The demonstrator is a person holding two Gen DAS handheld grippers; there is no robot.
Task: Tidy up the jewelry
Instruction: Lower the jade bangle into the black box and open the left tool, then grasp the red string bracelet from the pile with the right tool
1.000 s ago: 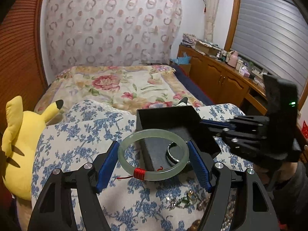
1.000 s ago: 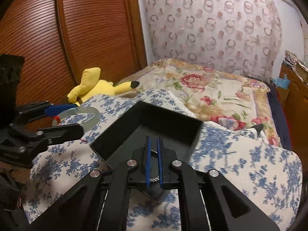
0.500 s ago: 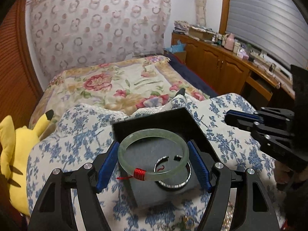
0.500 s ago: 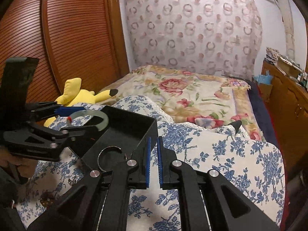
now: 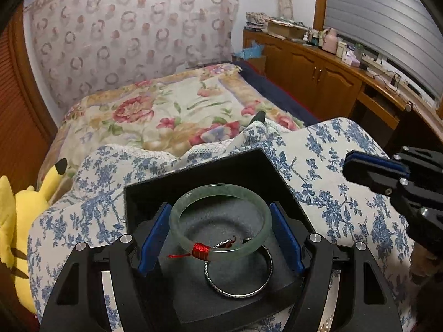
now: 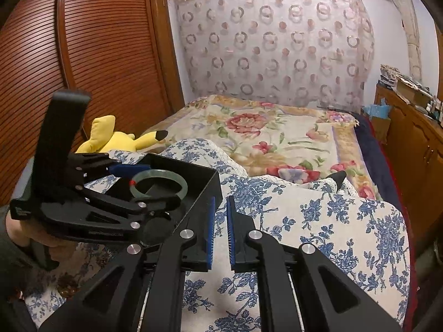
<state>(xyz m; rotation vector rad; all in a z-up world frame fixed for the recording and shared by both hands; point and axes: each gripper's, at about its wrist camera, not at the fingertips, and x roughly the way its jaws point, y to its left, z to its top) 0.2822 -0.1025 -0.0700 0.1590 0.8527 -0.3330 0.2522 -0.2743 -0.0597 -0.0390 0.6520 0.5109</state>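
My left gripper (image 5: 220, 235) is shut on a pale green jade bangle (image 5: 177, 213) with a red thread wrap, held level over the black jewelry box (image 5: 249, 163). A silver bangle (image 5: 241, 290) lies on the box's grey lining under it. In the right wrist view the jade bangle (image 6: 177, 184) and left gripper (image 6: 155, 191) hang over the box (image 6: 205, 182). My right gripper (image 6: 220, 232) is empty, fingers nearly together with a narrow gap, just right of the box's corner; it shows at the right edge of the left wrist view (image 5: 373, 168).
The box sits on a blue-flowered white cloth (image 5: 332, 171). A yellow plush toy (image 5: 16, 215) lies at the left. Loose jewelry (image 6: 66, 285) lies on the cloth near me. A floral bed (image 6: 277, 138) is behind; wooden cabinets (image 5: 326, 83) at right.
My left gripper has carried the jade bangle forward over the box interior, above the silver bangle. My right gripper has drawn away to the right of the box, its fingers slightly more apart.
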